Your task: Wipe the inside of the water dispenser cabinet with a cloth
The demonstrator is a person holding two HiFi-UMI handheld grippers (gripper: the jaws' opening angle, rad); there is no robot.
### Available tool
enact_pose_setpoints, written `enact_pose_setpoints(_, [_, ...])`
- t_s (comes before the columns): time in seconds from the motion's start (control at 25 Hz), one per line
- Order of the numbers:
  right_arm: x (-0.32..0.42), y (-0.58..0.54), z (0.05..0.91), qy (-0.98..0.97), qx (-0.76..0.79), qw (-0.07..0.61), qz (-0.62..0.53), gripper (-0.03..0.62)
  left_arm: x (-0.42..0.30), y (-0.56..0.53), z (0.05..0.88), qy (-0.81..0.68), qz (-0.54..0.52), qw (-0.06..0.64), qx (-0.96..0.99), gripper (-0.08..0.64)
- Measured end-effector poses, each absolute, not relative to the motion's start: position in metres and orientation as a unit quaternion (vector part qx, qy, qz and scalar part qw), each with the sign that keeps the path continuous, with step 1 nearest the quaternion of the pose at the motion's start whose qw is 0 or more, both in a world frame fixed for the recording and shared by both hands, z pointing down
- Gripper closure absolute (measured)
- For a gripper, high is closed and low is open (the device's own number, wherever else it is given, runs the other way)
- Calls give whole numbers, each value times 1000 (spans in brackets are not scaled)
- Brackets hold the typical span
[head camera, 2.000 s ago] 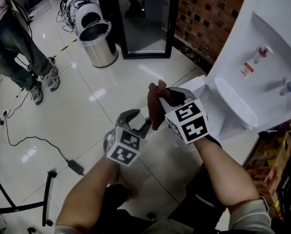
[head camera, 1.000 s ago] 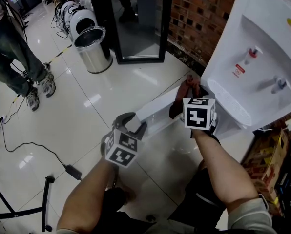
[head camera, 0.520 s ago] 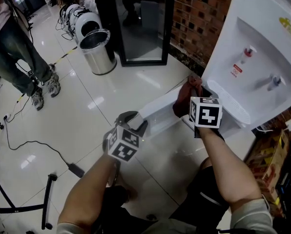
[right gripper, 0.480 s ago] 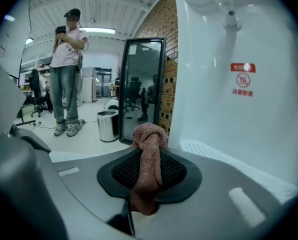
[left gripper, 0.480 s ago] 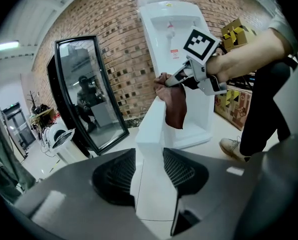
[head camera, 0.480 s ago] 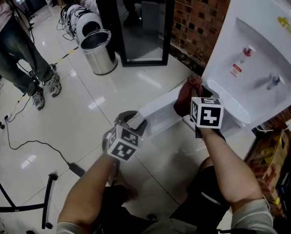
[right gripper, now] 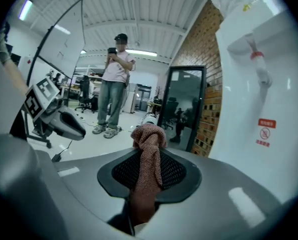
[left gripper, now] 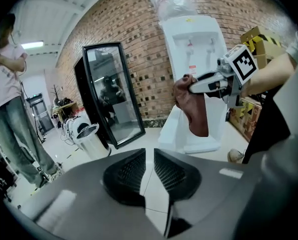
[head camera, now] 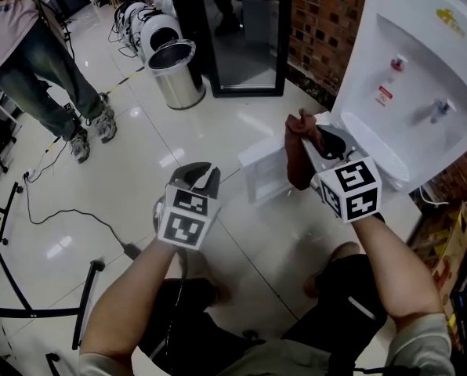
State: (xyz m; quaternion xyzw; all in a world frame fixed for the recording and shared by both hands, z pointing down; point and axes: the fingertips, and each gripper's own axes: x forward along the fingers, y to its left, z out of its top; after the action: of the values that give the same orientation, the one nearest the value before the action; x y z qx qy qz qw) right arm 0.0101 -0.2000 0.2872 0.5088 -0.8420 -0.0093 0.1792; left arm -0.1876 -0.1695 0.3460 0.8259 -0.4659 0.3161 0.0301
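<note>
**noob_q:** where's the cloth rn, and what are the jaws doing?

**rig_guy:** The reddish-brown cloth (right gripper: 148, 174) is pinched betw the right gripper (head camera: 313, 134) jaws. A bunched knot pokes out past the tips and the rest hangs down under them. It's not touching the water dispenser (head camera: 410, 61), which is just ahead & to the right of those jaws. The white cabinet door (head camera: 258, 171) is swung out, left of the hanging cloth in the head view. Can't see inside the cabinet, cloth + gripper are in the way.

**noob_q:** and the left one? any writing anywhere?

**rig_guy:** The left gripper (left gripper: 149, 170) has nothing in it. Its jaws are closing, w/ only a thin slit betw the pads and floor tile showing through. It's well apart from the cloth, which hangs out ahead of its tips.

Writing-wise:
- Red sticker (right gripper: 265, 131) below the red tap (head camera: 396, 63) has a crossed-circle symbol, txt too small to read.
- Yellow logo (head camera: 450, 18) near the dispenser top is unreadable too.
- Blue tap (head camera: 439, 110) sits beside the red one, drip tray (head camera: 373, 143) under both.
- Marker cubes on both grippers are just b/w squares, no letters.

Further out past the left jaws there's a black-framed mirror (left gripper: 111, 94) against the brick wall (left gripper: 149, 49), then a steel bin (left gripper: 91, 139). A person (left gripper: 9, 99) in jeans stands far left. A cardboard box (left gripper: 259, 36) w/ yellow print is beyond the dispenser, not legible.
</note>
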Motion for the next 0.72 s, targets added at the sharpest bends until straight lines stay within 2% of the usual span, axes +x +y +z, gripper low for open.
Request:
enact_pose_setpoints(0.16, [-36, -172, 292, -883, 423, 200, -51, 494, -186, -169, 338, -482, 265, 51, 834, 556])
enact_pose_setpoints(0.52, [-103, -125, 364, -918, 265, 282, -88, 494, -157, -197, 349, -459, 246, 61, 851, 560])
enact_pose_setpoints(0.72, [-120, -127, 372, -928, 242, 272, -76, 494, -160, -209, 365, -458, 260, 77, 847, 558])
